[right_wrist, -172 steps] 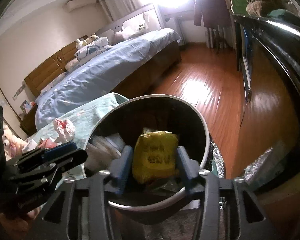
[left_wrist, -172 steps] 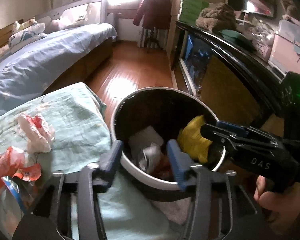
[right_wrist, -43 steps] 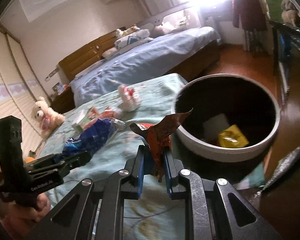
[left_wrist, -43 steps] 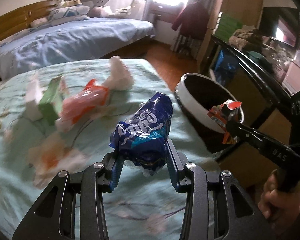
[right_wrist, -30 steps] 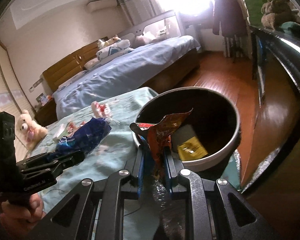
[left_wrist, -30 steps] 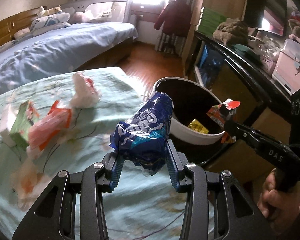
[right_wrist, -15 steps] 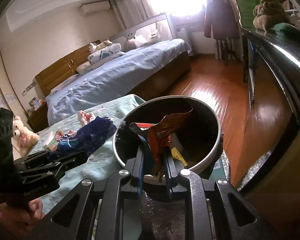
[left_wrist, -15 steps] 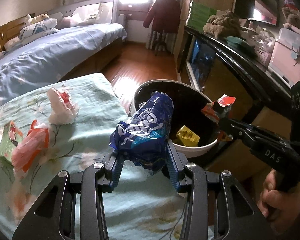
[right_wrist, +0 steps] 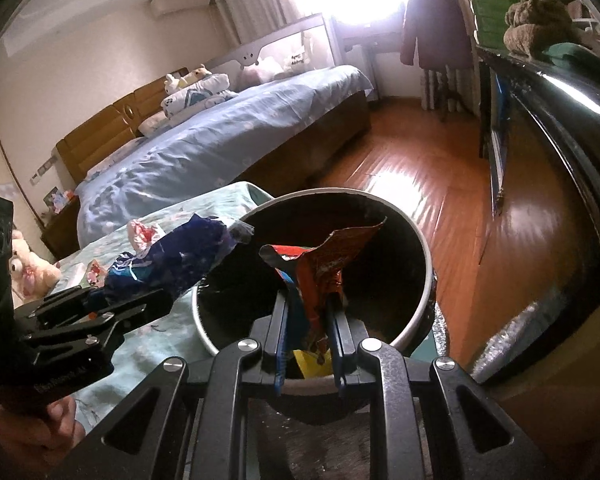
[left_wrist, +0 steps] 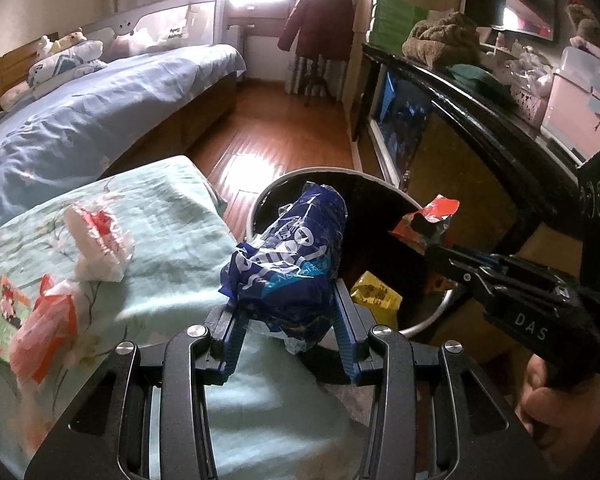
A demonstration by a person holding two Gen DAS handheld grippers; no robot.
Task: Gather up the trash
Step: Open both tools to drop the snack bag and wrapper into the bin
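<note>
My left gripper (left_wrist: 286,312) is shut on a crumpled blue snack bag (left_wrist: 292,256) and holds it over the near left rim of the round white trash bin (left_wrist: 260,204). My right gripper (right_wrist: 310,308) is shut on a torn red-orange wrapper (right_wrist: 324,260) above the bin's (right_wrist: 428,264) dark inside. A yellow packet (left_wrist: 376,294) lies in the bin. The right gripper with its wrapper (left_wrist: 426,224) shows in the left wrist view, the left one with the blue bag (right_wrist: 180,260) in the right wrist view.
On the green floral bedspread (left_wrist: 172,224) lie a white-and-red wad (left_wrist: 96,240), an orange-red wrapper (left_wrist: 44,324) and a green box (left_wrist: 0,316). A blue bed (left_wrist: 80,120) stands behind. A black cabinet (left_wrist: 460,120) runs along the right. Wooden floor (left_wrist: 280,128) lies beyond the bin.
Both grippers have swung from the bedspread toward the bin with their trash held. The blue bag and the red-orange wrapper now hang over the bin's opening.
</note>
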